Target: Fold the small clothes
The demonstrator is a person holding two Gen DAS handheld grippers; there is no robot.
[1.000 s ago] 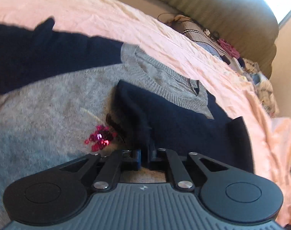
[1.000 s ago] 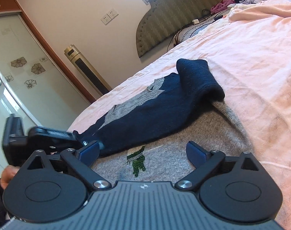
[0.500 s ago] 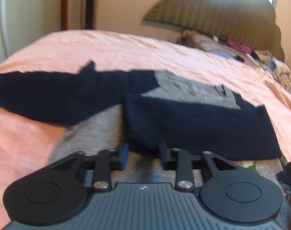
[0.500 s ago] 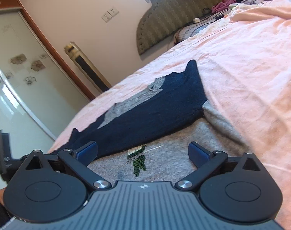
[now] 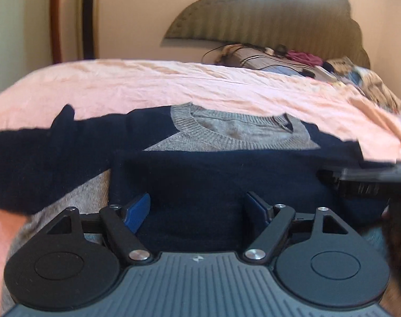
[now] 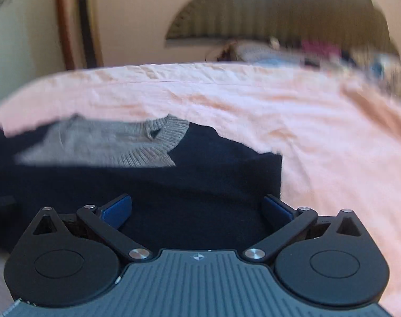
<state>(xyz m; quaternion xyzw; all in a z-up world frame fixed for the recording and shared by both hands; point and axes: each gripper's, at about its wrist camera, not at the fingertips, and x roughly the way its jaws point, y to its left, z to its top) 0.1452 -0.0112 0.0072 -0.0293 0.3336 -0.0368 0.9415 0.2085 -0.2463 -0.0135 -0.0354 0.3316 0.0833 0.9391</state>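
A grey knit sweater (image 5: 226, 129) with navy sleeves lies flat on the pink bed sheet (image 5: 147, 87). One navy sleeve (image 5: 213, 174) is folded across its chest; the other navy sleeve (image 5: 42, 158) stretches out to the left. My left gripper (image 5: 197, 208) hovers low over the folded sleeve, its jaws opening, with the pads apart and not pressing the cloth. My right gripper (image 6: 196, 208) is over the same folded sleeve (image 6: 200, 179) near the sweater's right shoulder, below the grey collar (image 6: 158, 142). Its jaws are wide and still opening, with nothing gripped.
The right tool's black frame (image 5: 364, 182) shows at the right edge of the left wrist view. A padded headboard (image 5: 266, 26) and a heap of clothes and cables (image 5: 292, 60) sit at the far end. Pink sheet (image 6: 332, 145) spreads to the right of the sweater.
My left gripper opened and let go of the navy sleeve, which now lies flat across the chest. My right gripper swung sideways and rolled level, from the grey hem to the folded sleeve.
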